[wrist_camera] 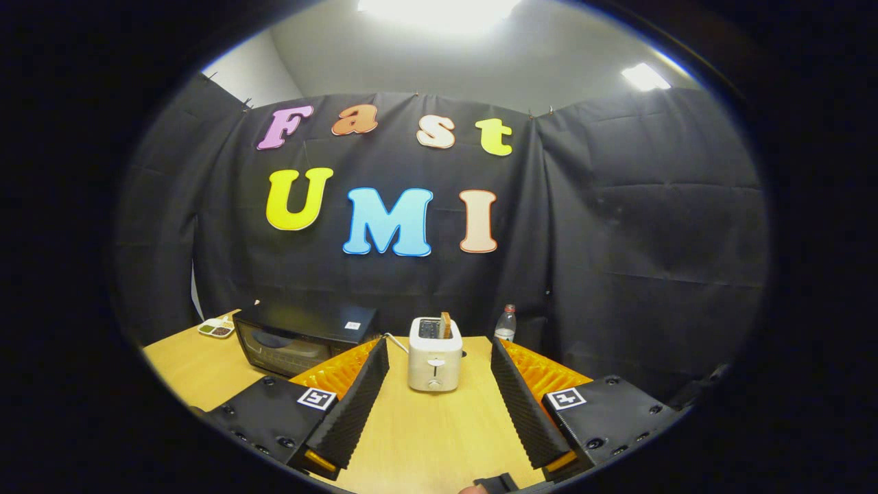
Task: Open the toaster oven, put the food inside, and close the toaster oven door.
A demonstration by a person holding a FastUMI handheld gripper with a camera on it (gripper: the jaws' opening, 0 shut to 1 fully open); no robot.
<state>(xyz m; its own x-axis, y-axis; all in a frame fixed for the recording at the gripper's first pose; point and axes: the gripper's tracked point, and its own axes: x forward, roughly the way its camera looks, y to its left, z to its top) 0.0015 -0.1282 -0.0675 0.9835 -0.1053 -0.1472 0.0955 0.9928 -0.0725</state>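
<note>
A black toaster oven (302, 337) stands on the wooden table (425, 425), beyond my left finger, its glass door closed. Left of it, at the table's far corner, lies a small white dish (217, 328) with dark and green food in its compartments. My gripper (439, 357) is open above the table, its fingers wide apart with nothing between them. A white pop-up toaster (435, 353) with a slice of toast (446, 324) sticking out of a slot stands just ahead, between the fingertips' lines and clear of both.
A clear plastic bottle (505, 324) with a red cap stands behind the toaster on the right, near the black cloth wall. A white cord runs from the toaster toward the oven. Bare wood lies between my fingers.
</note>
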